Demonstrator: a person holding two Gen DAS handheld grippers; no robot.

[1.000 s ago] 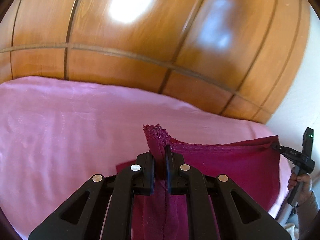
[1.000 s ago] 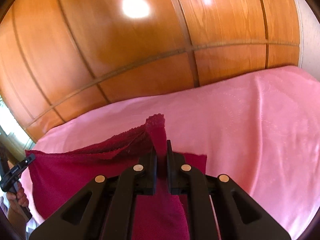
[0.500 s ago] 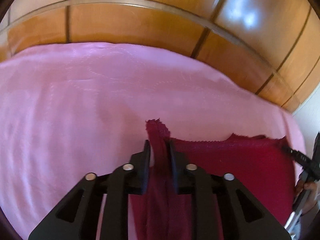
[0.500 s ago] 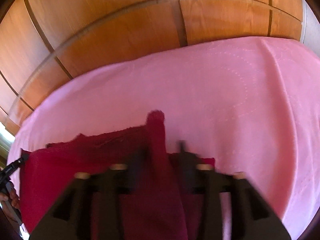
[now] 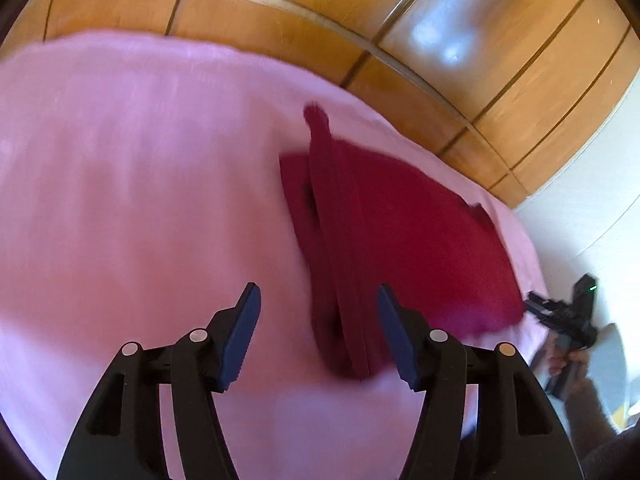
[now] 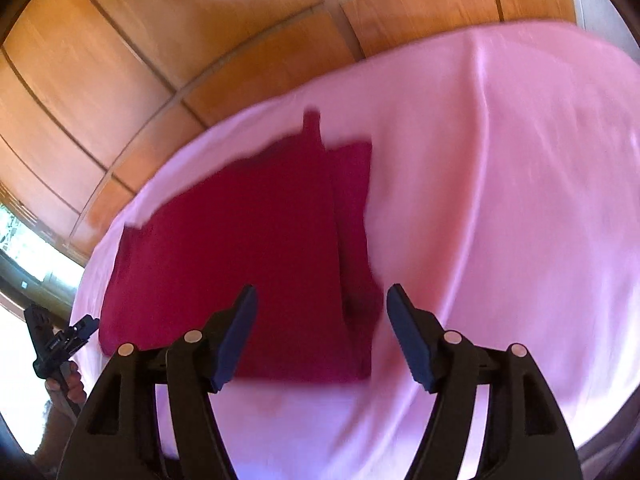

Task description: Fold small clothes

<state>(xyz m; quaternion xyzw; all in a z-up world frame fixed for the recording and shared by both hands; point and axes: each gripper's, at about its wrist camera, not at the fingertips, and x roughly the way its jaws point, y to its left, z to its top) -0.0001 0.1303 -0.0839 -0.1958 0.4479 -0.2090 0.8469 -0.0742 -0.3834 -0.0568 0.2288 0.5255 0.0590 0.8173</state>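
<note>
Pink bedsheet (image 6: 500, 200) carries the folded red cloth (image 6: 248, 264) mid-frame; left gripper (image 5: 318, 332) and right gripper (image 6: 320, 332), jaws just opened and holding nothing, could snag its raised corner and undo the fold.

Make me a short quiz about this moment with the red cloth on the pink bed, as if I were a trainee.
1. True or false: the left gripper is clamped on the dark red cloth.
2. What does the cloth lie on? A) wooden floor B) pink bedspread C) white table
3. How do the jaws of the right gripper stand?

Key:
1. False. Its jaws have just been opening and the pads stand clear of the cloth.
2. B.
3. Apart, just opened; cloth lies between them, unpressed.
</note>
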